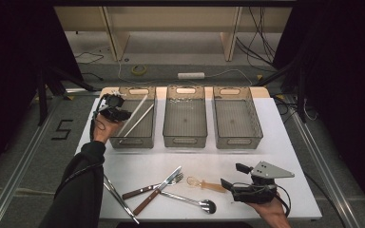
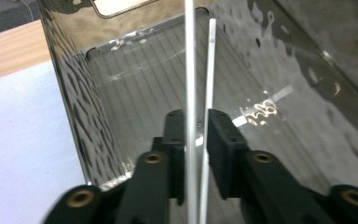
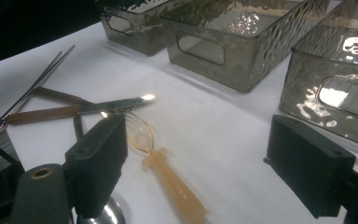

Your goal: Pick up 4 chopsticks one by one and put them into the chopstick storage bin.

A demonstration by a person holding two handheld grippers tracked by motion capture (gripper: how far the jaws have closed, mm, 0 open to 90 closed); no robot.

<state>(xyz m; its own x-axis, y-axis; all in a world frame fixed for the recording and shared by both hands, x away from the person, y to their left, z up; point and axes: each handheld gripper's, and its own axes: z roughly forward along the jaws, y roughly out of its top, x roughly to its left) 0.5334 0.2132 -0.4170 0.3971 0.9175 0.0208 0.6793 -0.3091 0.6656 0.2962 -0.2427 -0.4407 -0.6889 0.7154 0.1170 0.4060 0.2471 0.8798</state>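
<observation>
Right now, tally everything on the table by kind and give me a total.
Bins: 3
White chopsticks: 2
Metal chopsticks: 2
Knife: 1
Fork: 1
Metal spoon: 1
Amber plastic spoon: 1
Total: 11

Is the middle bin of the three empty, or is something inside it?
Empty. In the high view the middle bin shows a bare ribbed floor, while the left bin holds two white chopsticks.
</observation>
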